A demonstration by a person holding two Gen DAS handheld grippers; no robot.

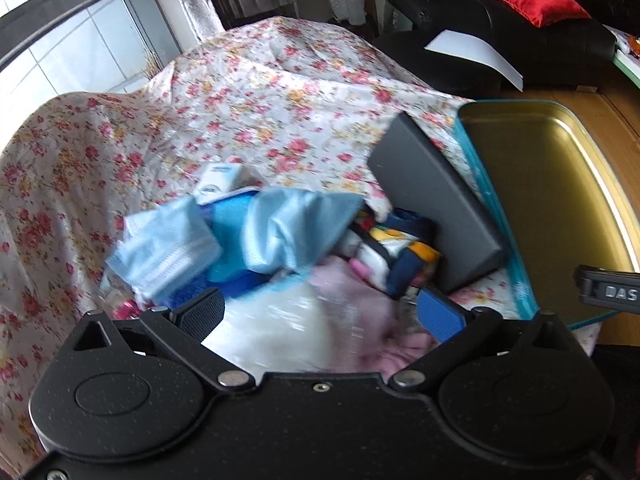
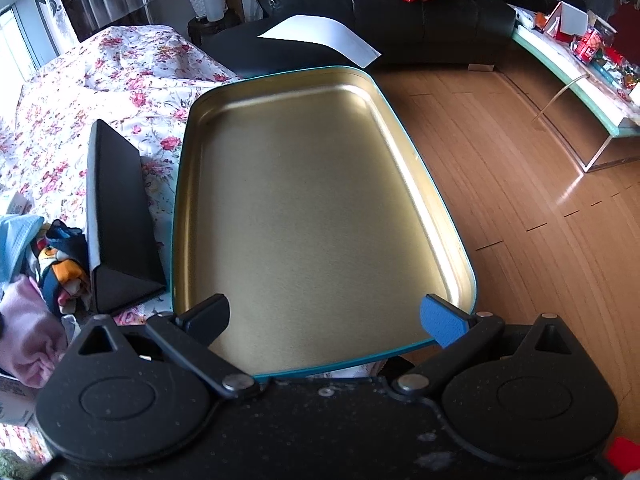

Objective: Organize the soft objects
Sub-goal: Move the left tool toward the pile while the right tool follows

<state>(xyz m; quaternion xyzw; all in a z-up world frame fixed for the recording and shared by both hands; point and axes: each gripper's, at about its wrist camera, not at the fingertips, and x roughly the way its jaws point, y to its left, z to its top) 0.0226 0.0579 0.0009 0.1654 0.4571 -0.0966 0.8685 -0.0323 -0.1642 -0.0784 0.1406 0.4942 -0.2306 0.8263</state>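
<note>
In the left wrist view, the left gripper (image 1: pixel 322 314) hangs with its fingers spread wide and holding nothing, just above a blurred heap of soft objects (image 1: pixel 280 248): pale blue face masks (image 1: pixel 168 252), a pink cloth (image 1: pixel 360 292) and a patterned fabric (image 1: pixel 400 252) on the floral cloth (image 1: pixel 240 100) over the desk. A dark grey box (image 1: pixel 436 200) leans beside the heap. In the right wrist view, the right gripper (image 2: pixel 324 318) has its fingers wide apart over the near end of the gold tin tray (image 2: pixel 320 200), gripping nothing; the heap lies to the left of the box.
</note>
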